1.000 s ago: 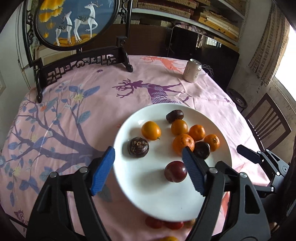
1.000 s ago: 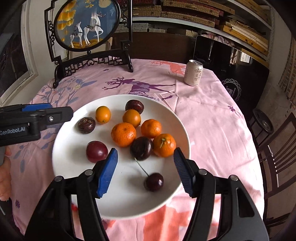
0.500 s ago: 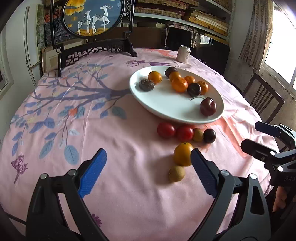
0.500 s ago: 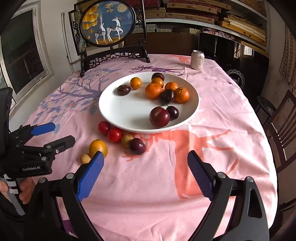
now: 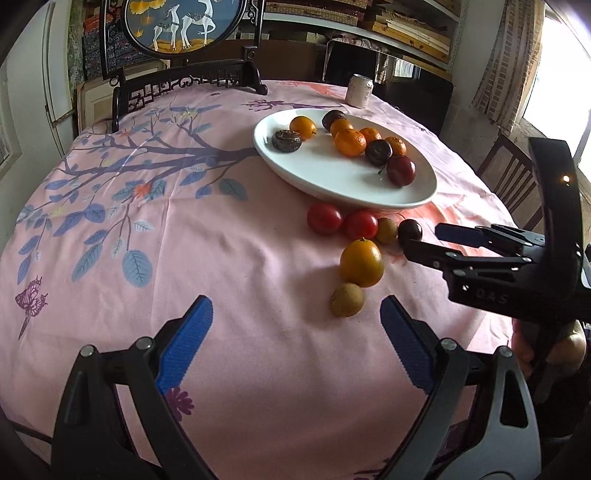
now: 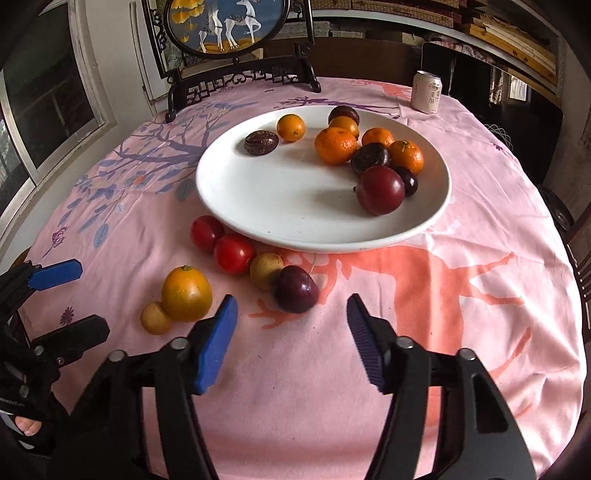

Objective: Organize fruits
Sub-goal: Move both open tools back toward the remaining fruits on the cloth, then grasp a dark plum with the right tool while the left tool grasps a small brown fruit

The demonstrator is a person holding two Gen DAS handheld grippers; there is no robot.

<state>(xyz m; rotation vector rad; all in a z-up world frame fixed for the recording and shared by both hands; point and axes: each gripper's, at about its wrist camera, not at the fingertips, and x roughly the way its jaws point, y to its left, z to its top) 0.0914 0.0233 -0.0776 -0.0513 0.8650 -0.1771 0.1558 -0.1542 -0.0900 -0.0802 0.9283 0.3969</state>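
A white plate (image 6: 258, 192) (image 5: 332, 177) holds several oranges, dark plums and a red plum (image 6: 380, 190). On the cloth in front of it lie two red tomatoes (image 6: 232, 253), a yellow-brown fruit (image 6: 266, 269), a dark plum (image 6: 295, 290) (image 5: 409, 230), a big orange (image 6: 186, 293) (image 5: 361, 263) and a small brown fruit (image 6: 155, 318) (image 5: 347, 300). My right gripper (image 6: 291, 343) is open and empty, just short of the dark plum. My left gripper (image 5: 295, 350) is open and empty, near the small brown fruit.
A drink can (image 6: 427, 91) stands at the back right of the round table with its pink cloth (image 6: 461, 295). A framed deer screen (image 6: 229, 26) stands at the back. A wooden chair (image 5: 513, 177) is at the right.
Both grippers pulled back from over the plate to the near side of the table, then moved closer to the loose fruits. Both stay open.
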